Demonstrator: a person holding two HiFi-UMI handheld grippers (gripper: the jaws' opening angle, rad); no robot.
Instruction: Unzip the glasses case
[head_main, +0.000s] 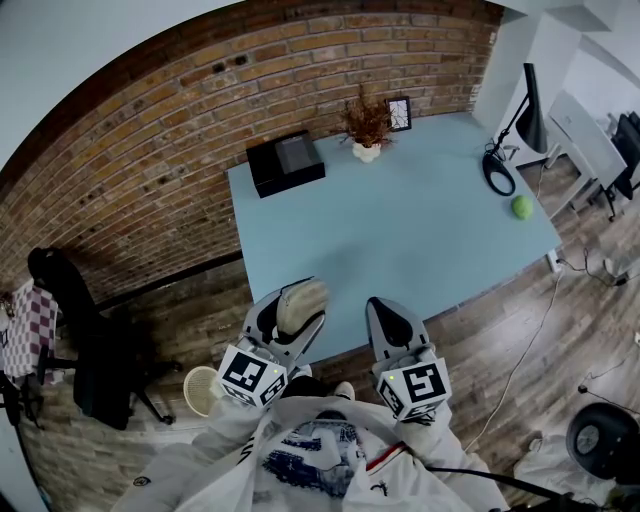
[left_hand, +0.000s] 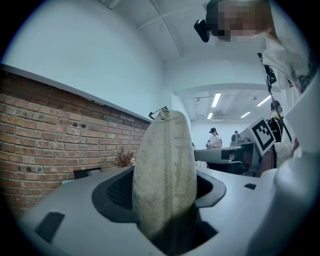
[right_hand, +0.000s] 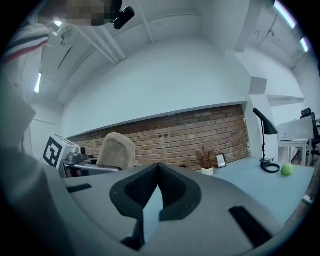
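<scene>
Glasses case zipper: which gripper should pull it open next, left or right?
Probably the right gripper: its jaws are shut on nothing, so it is free. The left gripper is clamped on the glasses case, with the zipper pull at the case's far tip.

Grey left gripper (head_main: 293, 303), right gripper (head_main: 384, 304), marker cubes (head_main: 251, 374), white printed sweatshirt (head_main: 310, 452)

The left gripper (left_hand: 165, 175) clamps its grey jaws, lined with black pads, on a beige oval fabric glasses case (left_hand: 164, 150). The case stands upright with its small metal zipper pull (left_hand: 162, 114) at the top. A red brick wall (left_hand: 50, 130) runs behind on the left.
</scene>
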